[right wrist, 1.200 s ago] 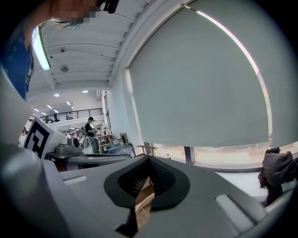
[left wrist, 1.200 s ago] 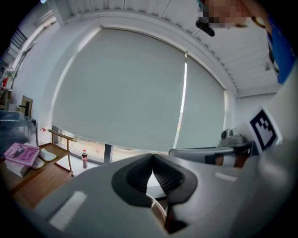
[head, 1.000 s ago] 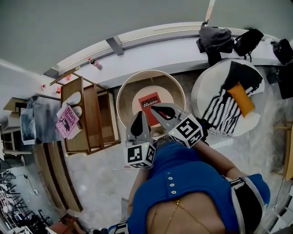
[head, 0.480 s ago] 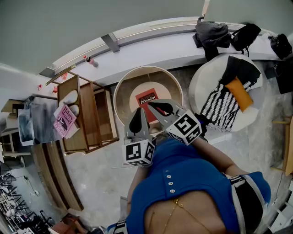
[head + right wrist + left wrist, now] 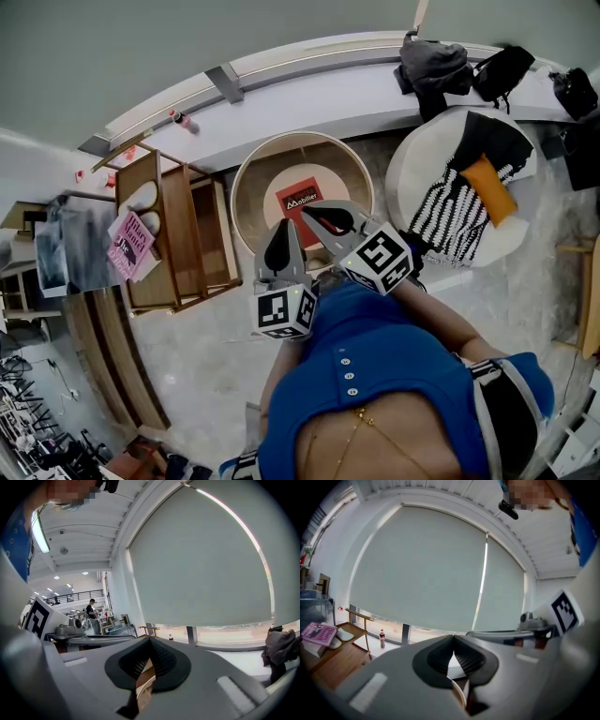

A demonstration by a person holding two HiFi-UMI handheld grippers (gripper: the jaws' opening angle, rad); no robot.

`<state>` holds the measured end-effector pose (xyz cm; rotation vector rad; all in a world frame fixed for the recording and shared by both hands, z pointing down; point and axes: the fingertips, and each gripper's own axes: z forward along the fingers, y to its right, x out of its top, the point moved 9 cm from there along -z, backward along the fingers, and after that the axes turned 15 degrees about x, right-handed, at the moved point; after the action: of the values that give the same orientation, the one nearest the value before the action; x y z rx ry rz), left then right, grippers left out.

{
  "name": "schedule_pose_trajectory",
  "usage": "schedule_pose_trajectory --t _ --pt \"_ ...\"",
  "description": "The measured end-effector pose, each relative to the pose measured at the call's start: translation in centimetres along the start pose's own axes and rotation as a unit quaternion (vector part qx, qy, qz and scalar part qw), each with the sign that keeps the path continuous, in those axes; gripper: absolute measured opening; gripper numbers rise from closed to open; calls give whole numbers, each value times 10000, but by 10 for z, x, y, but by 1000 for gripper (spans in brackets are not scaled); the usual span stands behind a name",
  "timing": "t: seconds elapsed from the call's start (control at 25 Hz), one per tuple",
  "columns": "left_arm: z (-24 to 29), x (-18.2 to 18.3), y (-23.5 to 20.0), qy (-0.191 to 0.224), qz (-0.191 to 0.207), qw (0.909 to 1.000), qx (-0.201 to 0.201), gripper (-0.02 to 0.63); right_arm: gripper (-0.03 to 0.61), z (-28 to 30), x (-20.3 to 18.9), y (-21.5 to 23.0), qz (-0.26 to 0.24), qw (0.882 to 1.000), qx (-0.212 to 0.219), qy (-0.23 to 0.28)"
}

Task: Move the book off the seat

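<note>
— What takes up the most room?

— The person's blue buttoned top, across the lower centre of the head view. At the upper right is a white round chair carrying a black-and-white striped throw and an orange cushion.

— And the seat?

— A round wooden seat with a pale rim sits at upper centre. To its left is a brown wooden rack.

— The claws?

— Both are shut and empty. The left claw has its ribbed black pads meeting at the tip in its own view, and so does the right claw. In the head view the right claw sits beside the left one over the seat's lower part, and both point towards the grey window blind.

— Where's the book?

— The red square book with white lettering lies flat in the middle of the seat, just above the claw tips in the frame. I can't tell whether either tip touches it.

— Anything smaller?

— A pink book on the rack's left end, and a small dark bottle on the window ledge at the upper left.
</note>
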<state>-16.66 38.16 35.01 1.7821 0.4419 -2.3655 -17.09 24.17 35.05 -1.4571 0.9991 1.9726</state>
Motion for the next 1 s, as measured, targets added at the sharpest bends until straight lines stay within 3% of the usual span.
schedule_pose_trajectory --t 1.0 --pt "9 -2 -1 -109 -89 9999 23 0 -2 0 2 8 61 10000 -40 34"
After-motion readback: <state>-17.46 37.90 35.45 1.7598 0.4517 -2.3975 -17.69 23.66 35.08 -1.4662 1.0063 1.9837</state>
